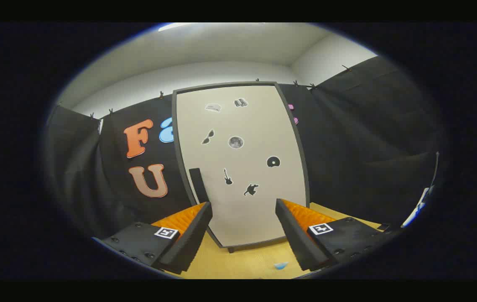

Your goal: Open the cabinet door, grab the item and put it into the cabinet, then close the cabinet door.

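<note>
Facing the shut cabinet door (242, 163), I hold the gripper (243, 218) spread and empty; next, reach the left-edge handle (199, 184).

A smooth, matt panel is presented by the cabinet door (242, 167), framed by a dark matt edge and dotted with flat stickers (235, 142). A wood-look, faintly grained finish is noted on the table (246, 260). Matt, creased cloth is seen on the booth wall (355, 138).

Light wooden tabletop (246, 260) under and ahead of the spread, empty fingers of the gripper (243, 205); cabinet (240, 167) standing on it just beyond them; small blue scrap (281, 265) lying between them.
</note>
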A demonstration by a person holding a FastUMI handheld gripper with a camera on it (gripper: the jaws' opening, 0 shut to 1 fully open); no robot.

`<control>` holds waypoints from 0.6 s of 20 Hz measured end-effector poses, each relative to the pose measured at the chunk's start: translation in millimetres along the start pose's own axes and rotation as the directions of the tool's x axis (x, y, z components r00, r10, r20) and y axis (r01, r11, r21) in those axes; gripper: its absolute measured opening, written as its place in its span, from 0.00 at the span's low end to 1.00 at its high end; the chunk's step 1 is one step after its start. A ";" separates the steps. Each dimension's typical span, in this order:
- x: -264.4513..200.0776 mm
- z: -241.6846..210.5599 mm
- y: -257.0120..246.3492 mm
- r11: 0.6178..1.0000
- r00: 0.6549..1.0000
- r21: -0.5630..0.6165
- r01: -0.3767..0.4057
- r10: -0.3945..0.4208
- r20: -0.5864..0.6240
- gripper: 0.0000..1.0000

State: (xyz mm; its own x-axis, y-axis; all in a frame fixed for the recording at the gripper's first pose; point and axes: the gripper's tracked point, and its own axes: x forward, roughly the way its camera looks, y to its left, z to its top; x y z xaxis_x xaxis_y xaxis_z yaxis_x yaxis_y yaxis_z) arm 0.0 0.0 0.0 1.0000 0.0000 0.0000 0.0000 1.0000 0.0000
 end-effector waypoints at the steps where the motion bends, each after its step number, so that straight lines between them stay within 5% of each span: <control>1: -0.7 0.7 -0.4 1.000 1.000 0.000 0.001 -0.001 0.001 0.98; 12: -6.2 -1.5 -11.0 1.000 1.000 0.011 0.013 -0.013 -0.013 0.98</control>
State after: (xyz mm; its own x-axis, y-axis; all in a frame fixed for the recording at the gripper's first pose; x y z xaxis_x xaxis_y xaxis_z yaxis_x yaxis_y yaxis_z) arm -6.2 -11.0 -1.5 0.9998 -0.0127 -0.0134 0.0128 0.9999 0.0106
